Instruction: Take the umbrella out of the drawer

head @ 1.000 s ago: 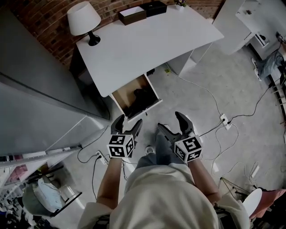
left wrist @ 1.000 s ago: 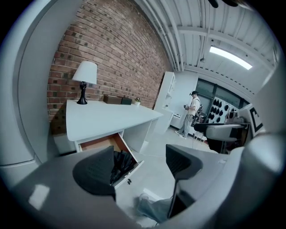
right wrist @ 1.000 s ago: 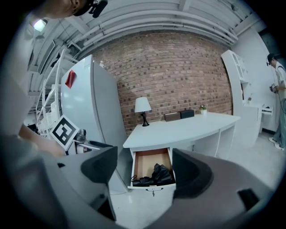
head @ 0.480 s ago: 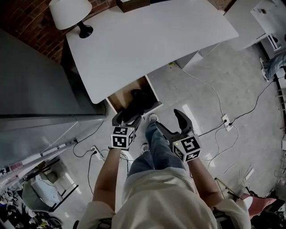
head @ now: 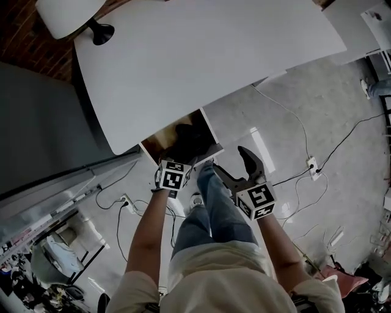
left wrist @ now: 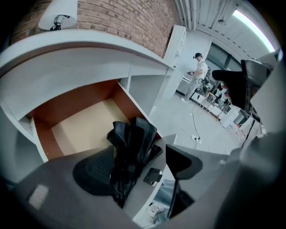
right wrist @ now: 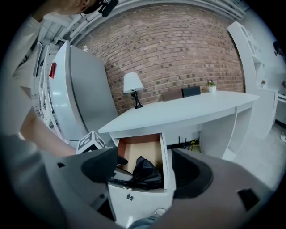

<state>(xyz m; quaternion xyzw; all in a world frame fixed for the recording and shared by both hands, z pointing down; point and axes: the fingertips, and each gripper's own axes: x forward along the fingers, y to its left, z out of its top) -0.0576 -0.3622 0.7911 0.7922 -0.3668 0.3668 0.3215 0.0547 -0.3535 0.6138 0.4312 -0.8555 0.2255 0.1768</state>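
A folded black umbrella (head: 188,138) lies in the open wooden drawer (head: 156,145) under the white desk (head: 195,55), bunched against the drawer's front. My left gripper (head: 177,161) is at that front edge and open. In the left gripper view its jaws stand on either side of the umbrella (left wrist: 132,150), apart from it, and the left gripper (left wrist: 140,165) holds nothing. My right gripper (head: 231,162) hangs open over the floor, just right of the drawer. From its own view the right gripper (right wrist: 147,172) faces the drawer (right wrist: 140,150) and the umbrella (right wrist: 144,175).
A white lamp (head: 67,13) stands on the desk's far left corner. A tall grey cabinet (head: 36,122) is at the left. Cables and a power strip (head: 312,166) lie on the floor at the right. My own leg (head: 214,202) is between the grippers.
I have stepped closer to the desk. My left gripper has moved forward from the floor side to the drawer's front, over the umbrella. The right gripper has kept its place beside it.
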